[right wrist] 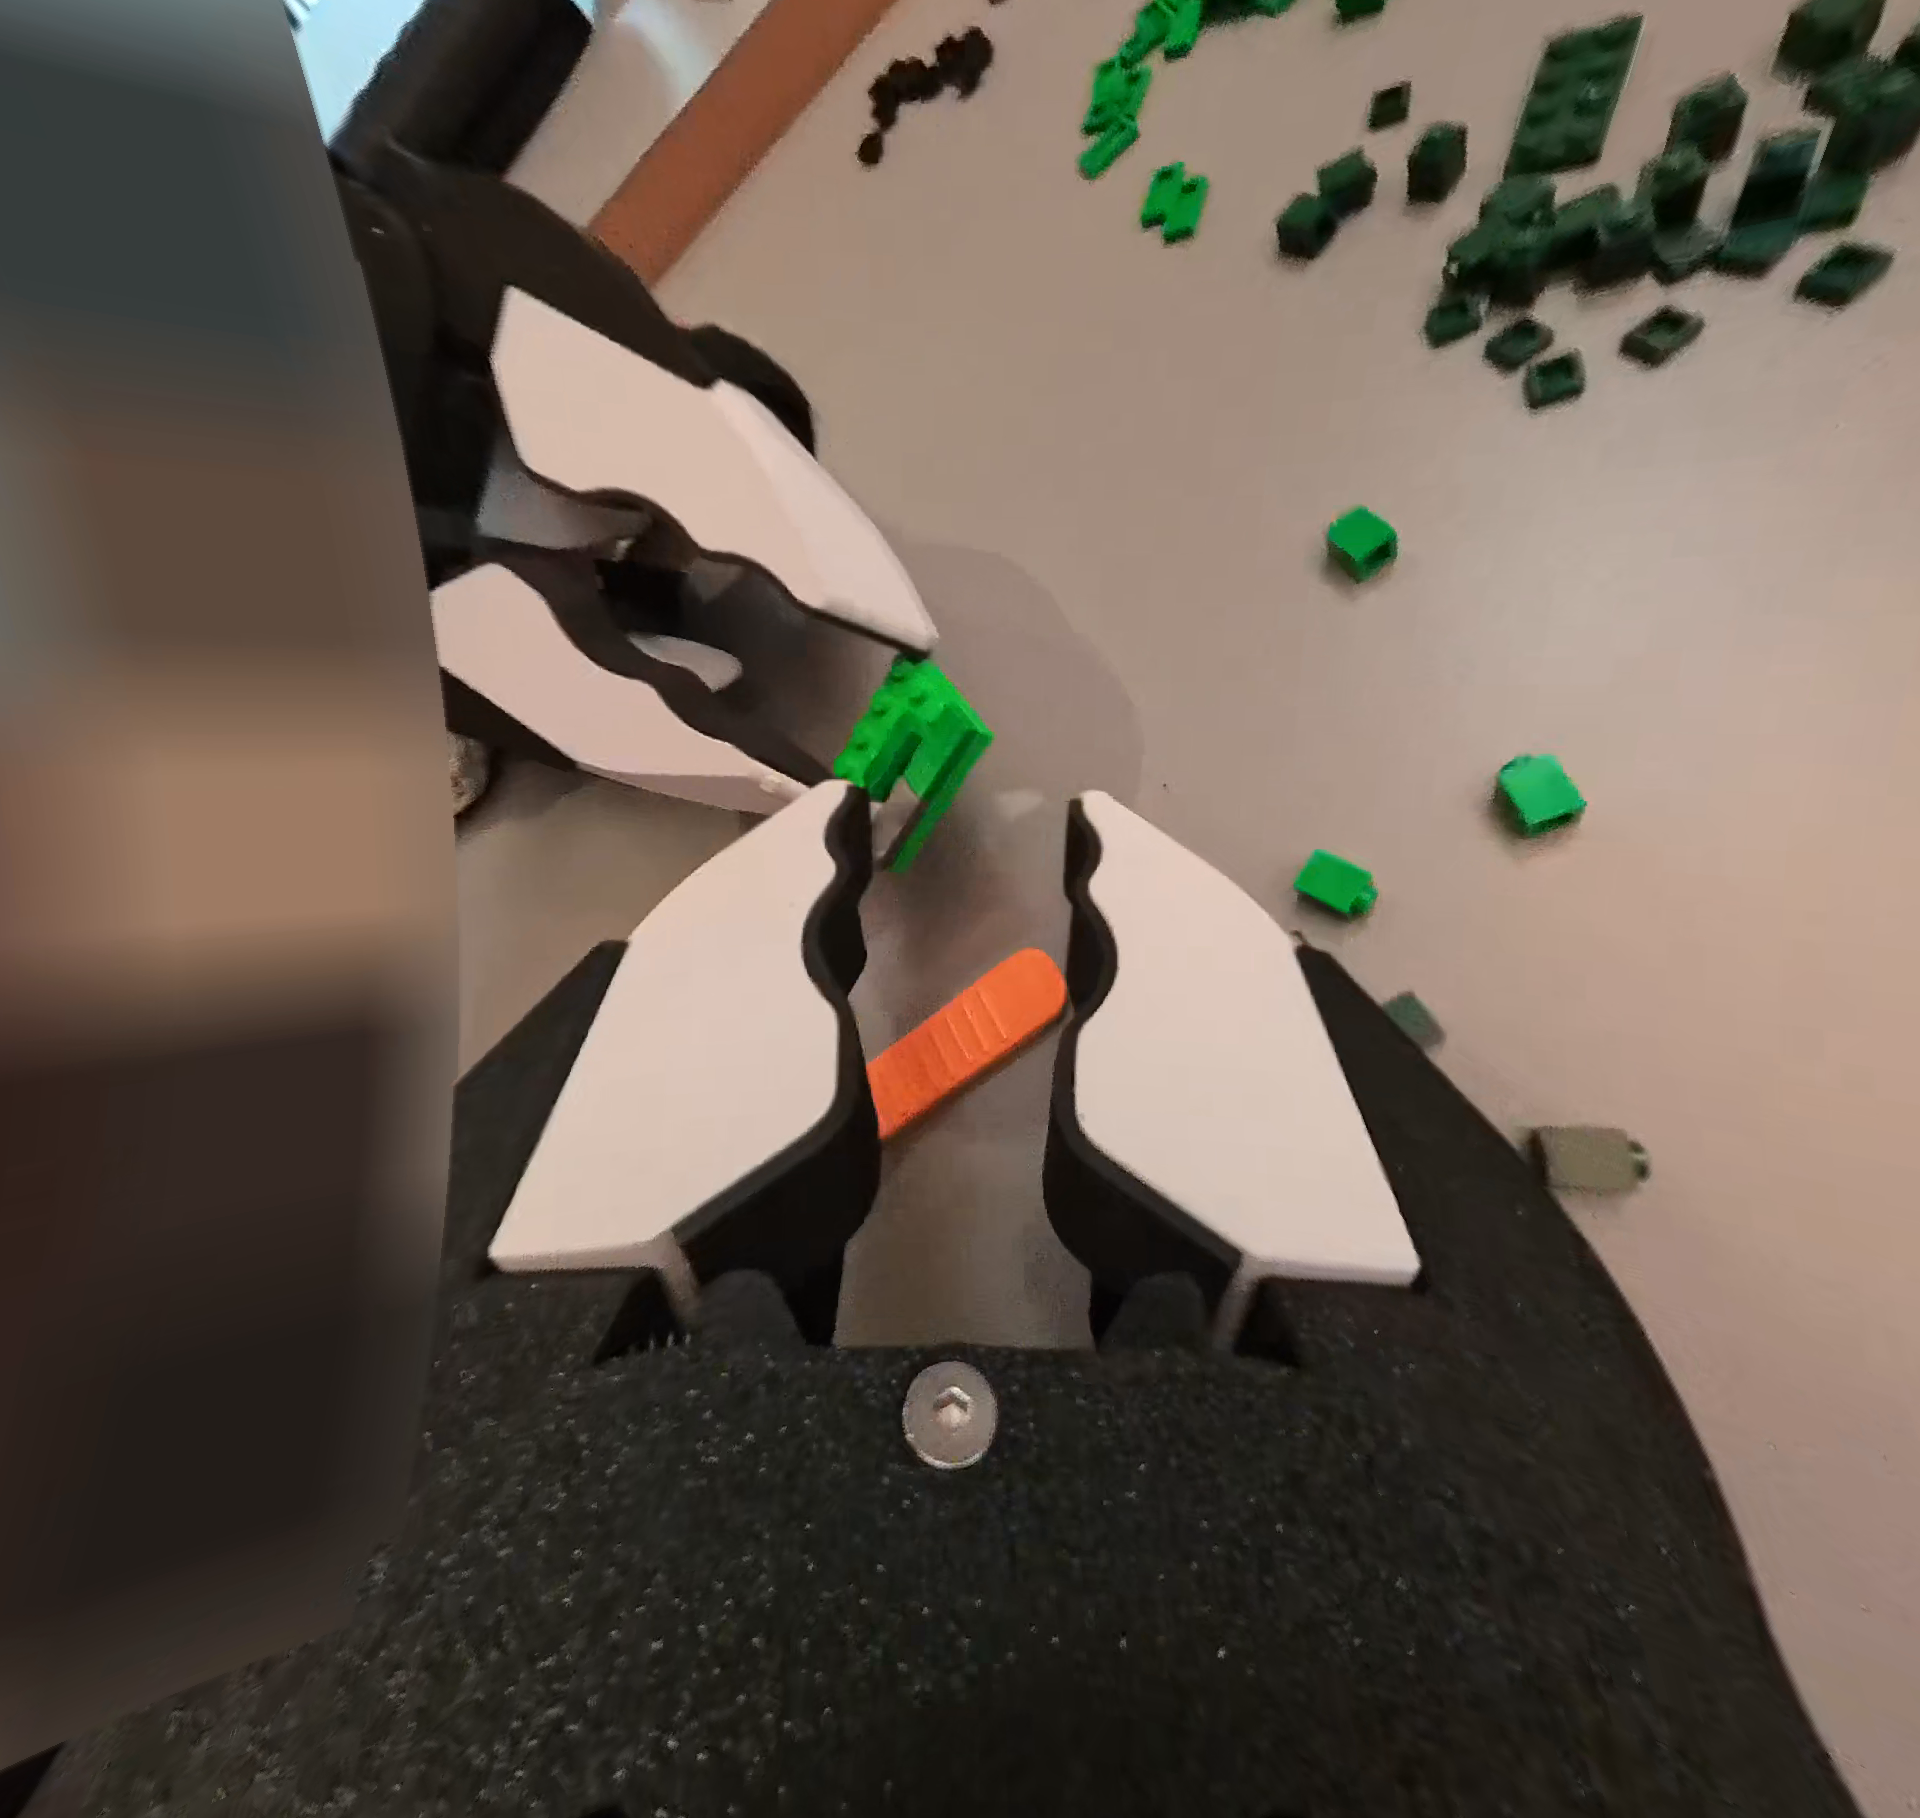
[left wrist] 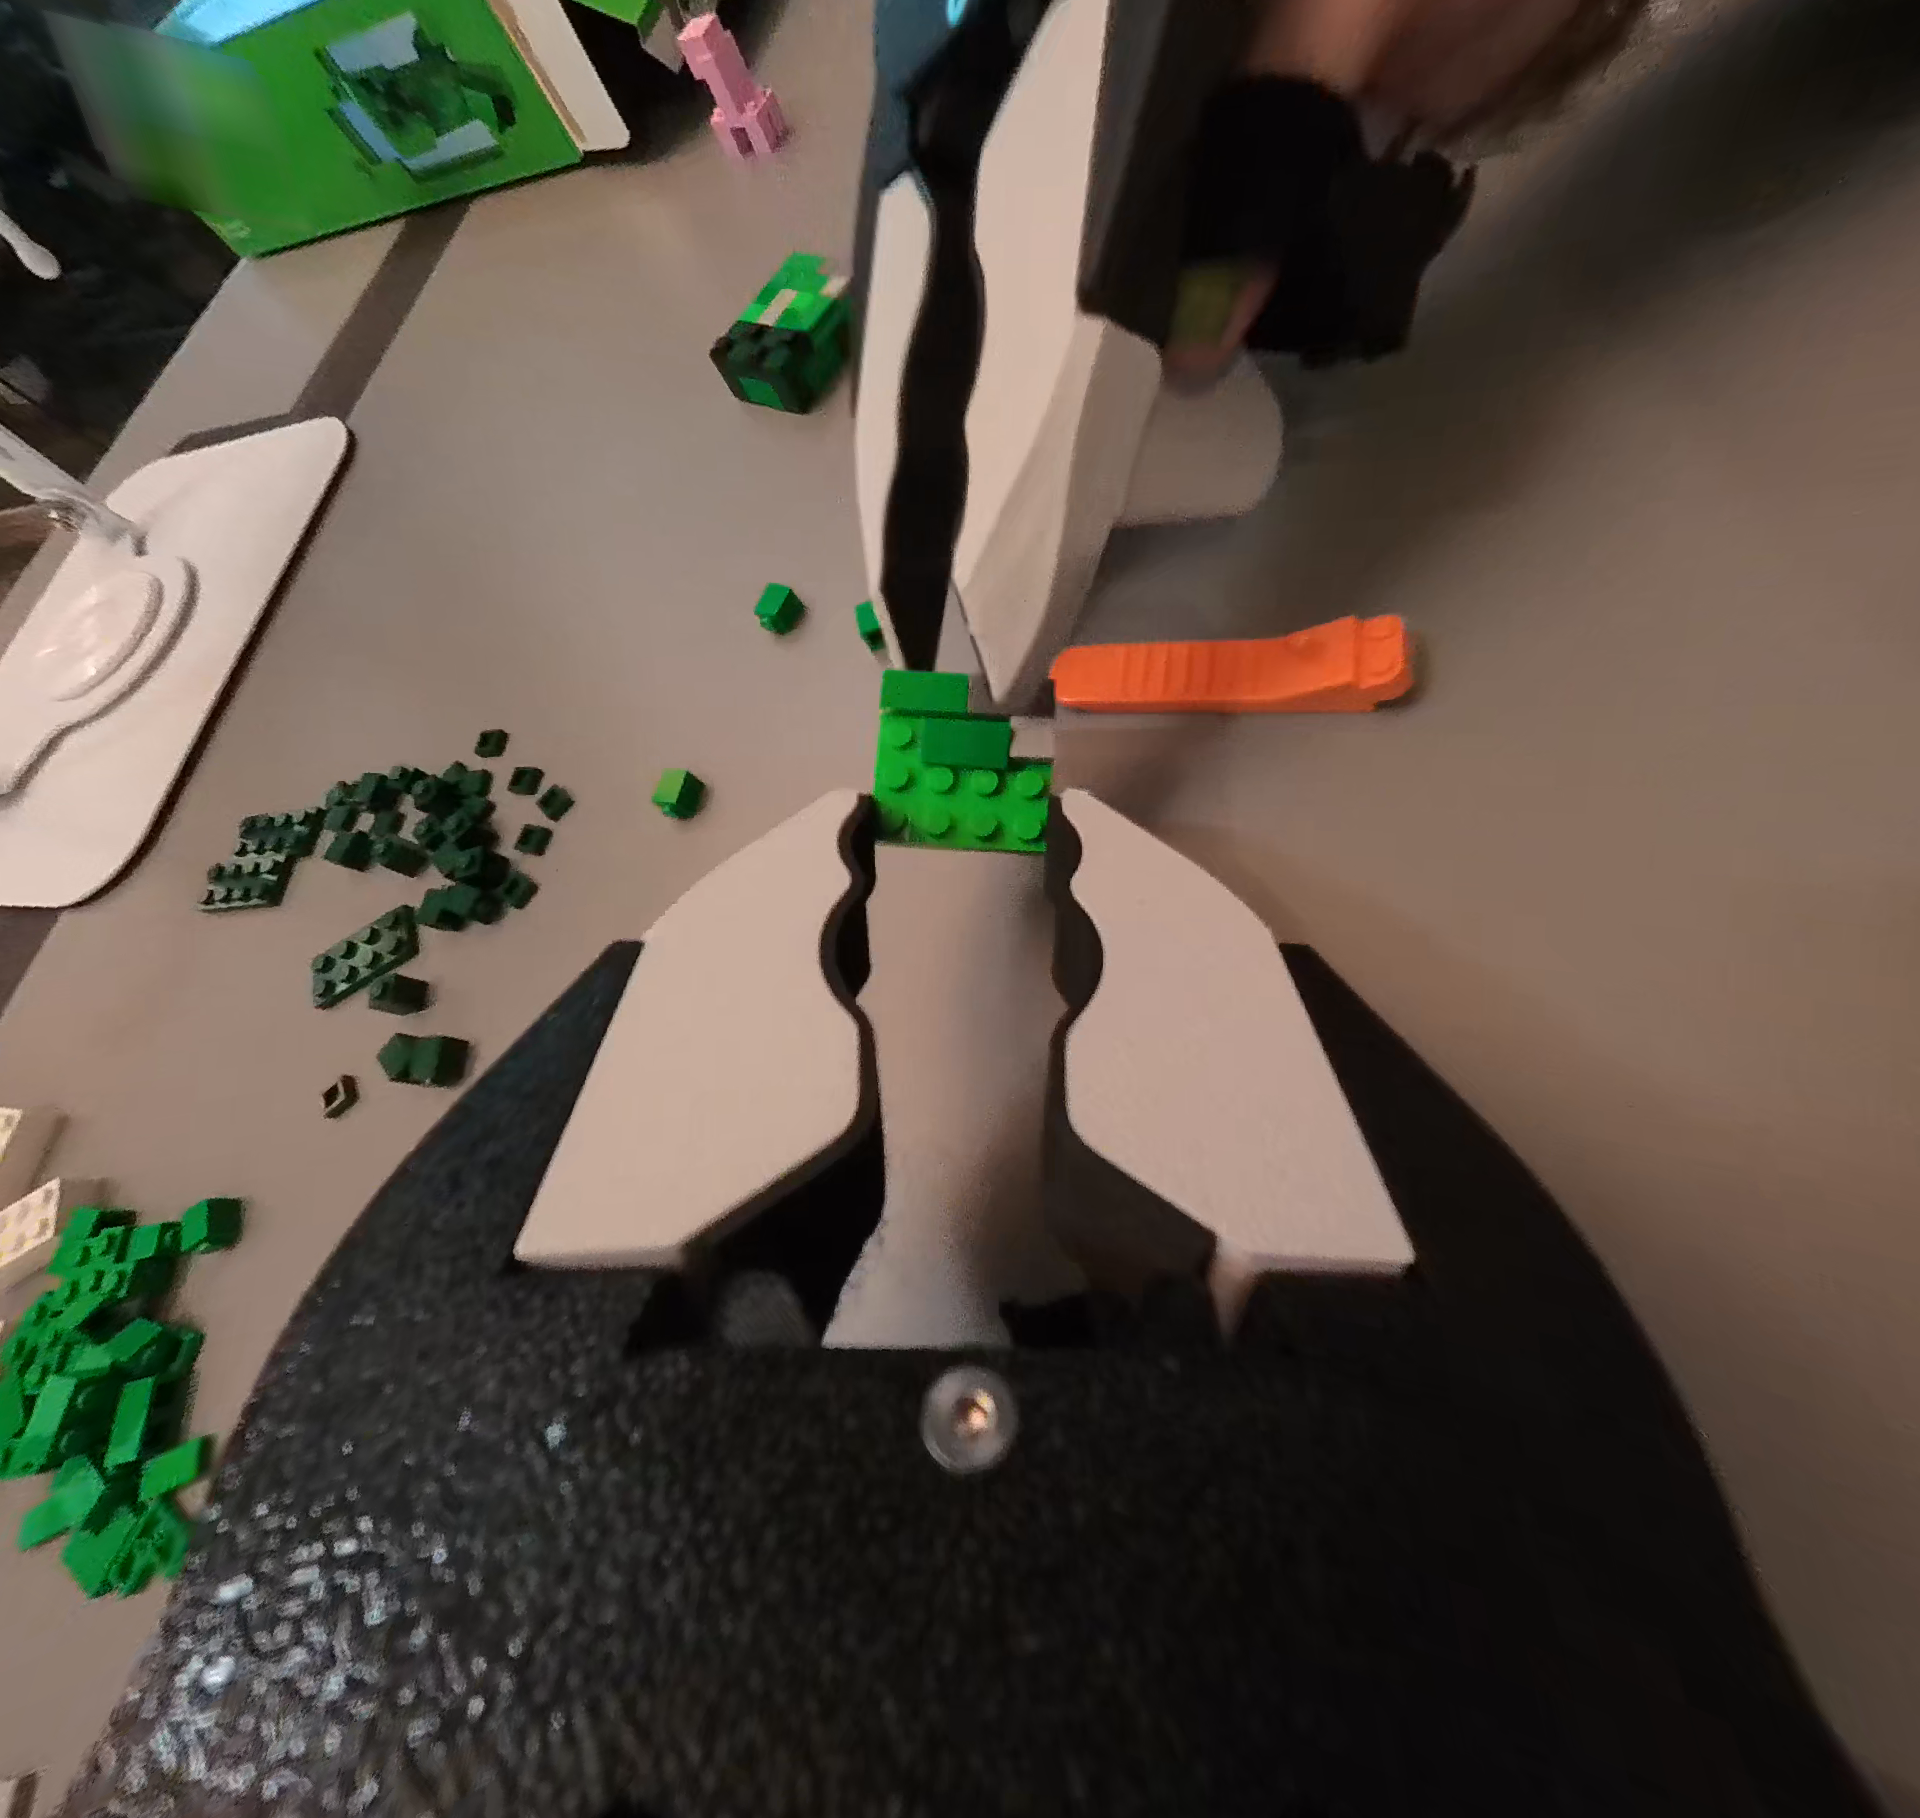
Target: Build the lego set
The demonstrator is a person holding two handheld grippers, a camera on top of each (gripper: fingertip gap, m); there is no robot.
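Note:
My left gripper [left wrist: 961,812] is shut on a small bright green plate assembly [left wrist: 961,781] with darker green tiles on top, and holds it above the grey table [left wrist: 1558,833]. My right gripper [left wrist: 951,667] comes down from above, with its tips at the far edge of the assembly. In the right wrist view my right gripper [right wrist: 966,807] is open and empty, and its left fingertip sits right beside the assembly [right wrist: 920,740]. The left gripper [right wrist: 883,719] grips the assembly from the left.
An orange brick separator [left wrist: 1236,667] lies on the table just under the right gripper [right wrist: 966,1041]. Piles of dark green [left wrist: 395,843] and bright green [left wrist: 104,1373] bricks lie to the left. A built green cube [left wrist: 790,345], a pink figure [left wrist: 738,95] and a green box [left wrist: 395,95] stand farther back. The tips of both grippers are at nearly the same place.

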